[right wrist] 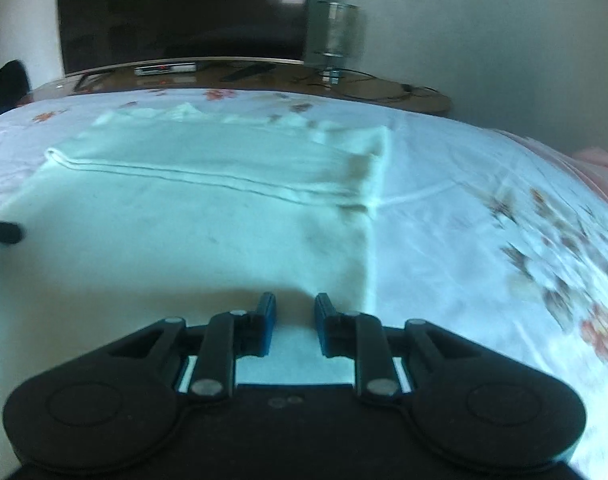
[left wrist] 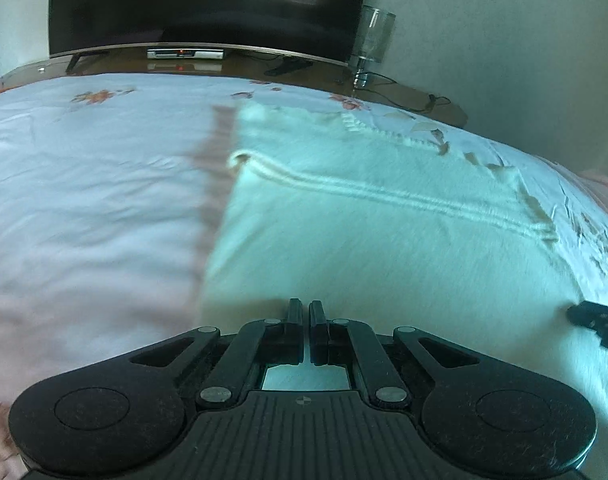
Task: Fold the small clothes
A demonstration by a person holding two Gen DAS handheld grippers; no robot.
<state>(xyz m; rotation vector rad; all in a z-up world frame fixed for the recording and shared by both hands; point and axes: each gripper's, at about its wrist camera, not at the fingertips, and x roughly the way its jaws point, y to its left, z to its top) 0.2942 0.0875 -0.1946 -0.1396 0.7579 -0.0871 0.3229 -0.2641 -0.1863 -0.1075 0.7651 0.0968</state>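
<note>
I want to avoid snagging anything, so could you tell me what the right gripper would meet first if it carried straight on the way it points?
Most likely the pale folded cloth on the floral bedsheet: the right gripper tilts down toward it, though depth is unclear.

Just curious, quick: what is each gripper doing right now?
Left gripper: shut; any hold on the white garment cannot be told.
Right gripper: open, holding nothing.

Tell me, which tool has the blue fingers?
The right tool. Its fingers are blue and stand slightly apart over the white cloth, while the left tool has black fingers pressed together.
</note>
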